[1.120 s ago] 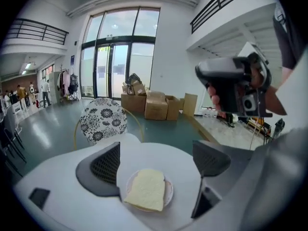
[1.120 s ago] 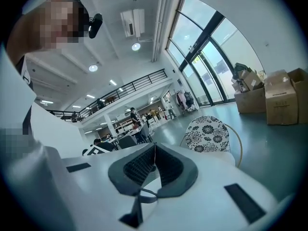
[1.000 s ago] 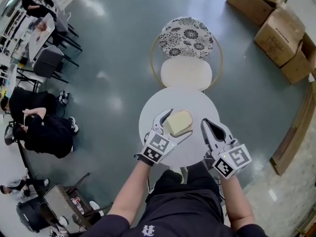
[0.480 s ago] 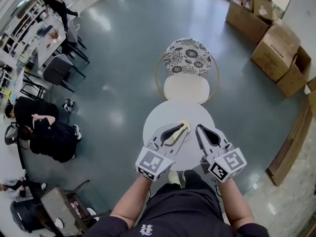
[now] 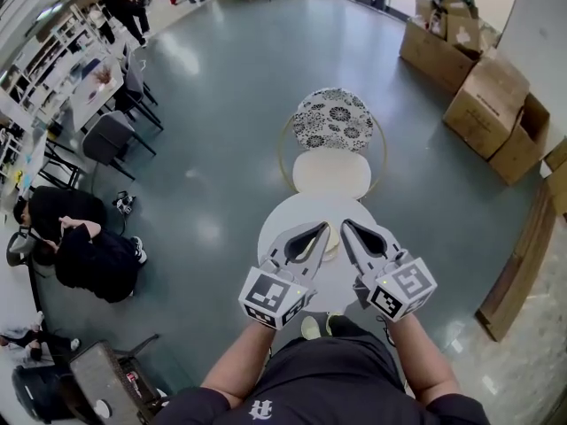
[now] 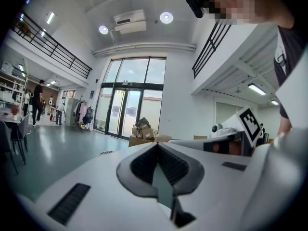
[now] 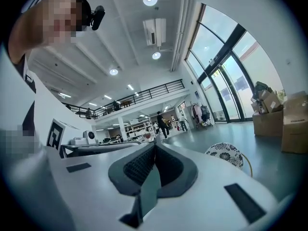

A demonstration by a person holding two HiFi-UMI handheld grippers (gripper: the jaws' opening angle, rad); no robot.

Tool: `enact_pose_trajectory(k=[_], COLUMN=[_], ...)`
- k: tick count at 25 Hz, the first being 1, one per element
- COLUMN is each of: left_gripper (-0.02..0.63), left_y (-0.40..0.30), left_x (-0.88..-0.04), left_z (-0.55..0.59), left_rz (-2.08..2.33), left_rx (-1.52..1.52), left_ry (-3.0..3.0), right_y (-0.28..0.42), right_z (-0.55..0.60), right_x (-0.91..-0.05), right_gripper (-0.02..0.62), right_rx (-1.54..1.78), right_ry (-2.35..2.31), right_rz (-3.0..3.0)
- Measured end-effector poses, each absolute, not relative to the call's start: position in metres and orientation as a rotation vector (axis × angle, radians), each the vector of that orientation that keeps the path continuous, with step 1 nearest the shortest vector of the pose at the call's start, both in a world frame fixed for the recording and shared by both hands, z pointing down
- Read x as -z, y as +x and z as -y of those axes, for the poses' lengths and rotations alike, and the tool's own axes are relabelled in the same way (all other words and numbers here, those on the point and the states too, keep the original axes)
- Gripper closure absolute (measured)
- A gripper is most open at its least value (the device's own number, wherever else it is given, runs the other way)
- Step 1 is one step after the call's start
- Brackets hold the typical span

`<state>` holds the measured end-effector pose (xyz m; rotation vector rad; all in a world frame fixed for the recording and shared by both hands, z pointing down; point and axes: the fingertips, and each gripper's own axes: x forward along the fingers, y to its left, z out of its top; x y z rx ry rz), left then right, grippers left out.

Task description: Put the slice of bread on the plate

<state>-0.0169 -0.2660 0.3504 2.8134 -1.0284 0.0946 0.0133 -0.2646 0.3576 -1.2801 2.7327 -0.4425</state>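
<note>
a: left gripper (image 5: 325, 228) is up off the round white table (image 5: 282, 228) now, jaws pressed together with nothing between them. a second ago they stood wide, either side of the slice of bread (image 5: 332, 246).

b: so it lets go. where's the slice?

a: still down on the table, near its middle. only a tan sliver shows in the head view, peeking out between the two gripper tips.

b: and the right gripper (image 5: 346, 225)?

a: at 3 o'clock of the left one, risen too, jaws together and empty, pointing out toward the chair (image 5: 332, 173) at the table's 12 o'clock.

b: is the bread on the plate, then?

a: can't pick a plate's rim out of all that white, and the grippers cover most of the spot. both tools are empty and clear of the slice, so i'd judge the placing done, if the plate is under it.
</note>
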Motion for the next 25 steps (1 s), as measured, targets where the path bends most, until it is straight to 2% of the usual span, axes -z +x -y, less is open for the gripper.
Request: enact_pose_trajectory(k=[11,25], left_gripper=[0.600,0.600], left_y=[-0.021,-0.030], left_x=[-0.330,-0.322], left_z=[0.275,0.276], left_rz=[1.086,1.114], left_rx=[-0.033,-0.029], left_ry=[2.827,2.842], right_y=[0.007,0.000], right_z=[0.270,0.271], right_x=[-0.332,-0.325], right_gripper=[0.589,0.589], right_rx=[0.290,0.264], right_ry=[-1.353,-1.346], right_rz=[-2.781,-2.787])
